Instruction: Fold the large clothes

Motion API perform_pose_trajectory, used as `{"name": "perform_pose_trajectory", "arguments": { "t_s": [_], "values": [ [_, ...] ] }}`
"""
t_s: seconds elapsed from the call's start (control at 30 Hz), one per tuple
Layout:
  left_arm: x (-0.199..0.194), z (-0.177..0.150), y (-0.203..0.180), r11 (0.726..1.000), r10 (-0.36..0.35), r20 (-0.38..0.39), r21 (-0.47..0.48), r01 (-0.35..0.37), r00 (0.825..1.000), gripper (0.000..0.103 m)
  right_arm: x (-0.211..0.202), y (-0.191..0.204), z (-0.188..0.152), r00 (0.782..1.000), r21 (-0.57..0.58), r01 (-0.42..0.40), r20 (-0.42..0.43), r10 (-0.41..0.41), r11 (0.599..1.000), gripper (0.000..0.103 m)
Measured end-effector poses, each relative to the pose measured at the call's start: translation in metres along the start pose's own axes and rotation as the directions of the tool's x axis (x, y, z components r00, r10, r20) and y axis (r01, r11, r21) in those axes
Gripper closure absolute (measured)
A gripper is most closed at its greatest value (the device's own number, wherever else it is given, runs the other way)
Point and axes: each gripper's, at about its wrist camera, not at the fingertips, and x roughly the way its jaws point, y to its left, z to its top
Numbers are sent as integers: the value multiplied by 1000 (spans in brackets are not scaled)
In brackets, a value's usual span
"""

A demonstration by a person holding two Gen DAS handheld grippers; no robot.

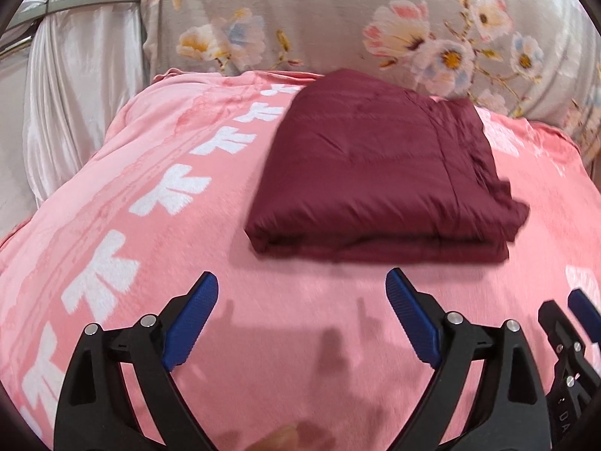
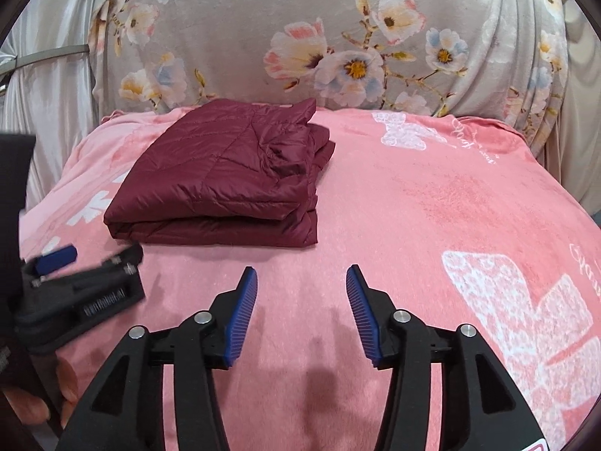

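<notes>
A white satin curtain (image 1: 71,86) was seen hanging at the far left, beside a grey floral cover (image 2: 338,37) draped across the back. A pink blanket (image 2: 413,195) printed with white bows was spread over what looked like a bed or sofa seat.

The left gripper (image 1: 302,315) was held low over the blanket, its blue pads spread wide with nothing between them. The maroon quilted jacket (image 1: 375,173) was found directly ahead of it and slightly to the right, lying flat on the blanket, already folded into a thick rectangle. Its long axis ran roughly left to right, with the smooth folded edge facing the grippers and the loose layered edges at its right side.

The right gripper (image 2: 301,314) was also held apart and empty, just beside the left one; from it, the jacket lay ahead and to the left. The left gripper was judged the nearer. No obstacle was seen between either gripper and the jacket, and folding appeared nearly or fully complete.
</notes>
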Motion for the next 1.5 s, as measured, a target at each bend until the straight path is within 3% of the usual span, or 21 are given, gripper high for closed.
{"name": "perform_pose_trajectory", "arguments": {
  "t_s": [0.37, 1.5],
  "values": [
    [-8, -13, -3, 1000, 4, 47, -14, -4, 999, 10, 0, 15, -4, 999, -83, 41, 7, -41, 996, 49],
    [-8, -17, -6, 1000, 5, 49, -6, -4, 999, 10, 6, 12, -6, 999, -69, 42, -19, -43, 997, 47]
  ]
}}
